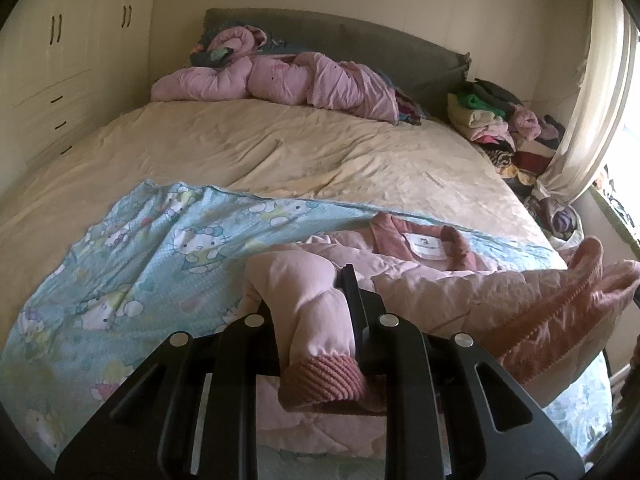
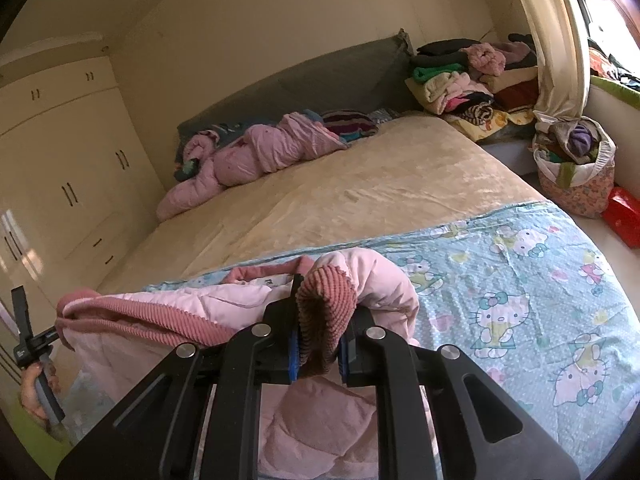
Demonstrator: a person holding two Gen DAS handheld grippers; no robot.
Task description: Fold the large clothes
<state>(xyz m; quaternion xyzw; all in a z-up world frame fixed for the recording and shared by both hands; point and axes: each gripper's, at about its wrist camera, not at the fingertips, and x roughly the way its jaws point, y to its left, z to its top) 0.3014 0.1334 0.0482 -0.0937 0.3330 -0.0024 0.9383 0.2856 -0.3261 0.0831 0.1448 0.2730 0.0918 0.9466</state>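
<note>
A pink quilted jacket [image 1: 440,280] with darker ribbed trim lies collar-up on a blue cartoon-cat blanket [image 1: 160,248] at the foot of the bed. My left gripper [image 1: 308,292] is shut on one sleeve, whose ribbed cuff [image 1: 328,380] hangs back between the fingers. In the right wrist view my right gripper [image 2: 320,320] is shut on the other sleeve's ribbed cuff [image 2: 324,316], with the jacket [image 2: 180,304] stretched away to the left. There a hand [image 2: 36,392] holds the left gripper's handle at the frame edge. Both sleeves are lifted off the blanket [image 2: 500,280].
The bed's beige sheet [image 1: 280,152] lies beyond the blanket. A crumpled pink quilt [image 1: 280,80] lies by the grey headboard. Stacked clothes [image 2: 472,80] sit at the far right corner. A full floral basket [image 2: 572,168] and red box [image 2: 624,216] stand on the floor, wardrobes [image 2: 60,160] at left.
</note>
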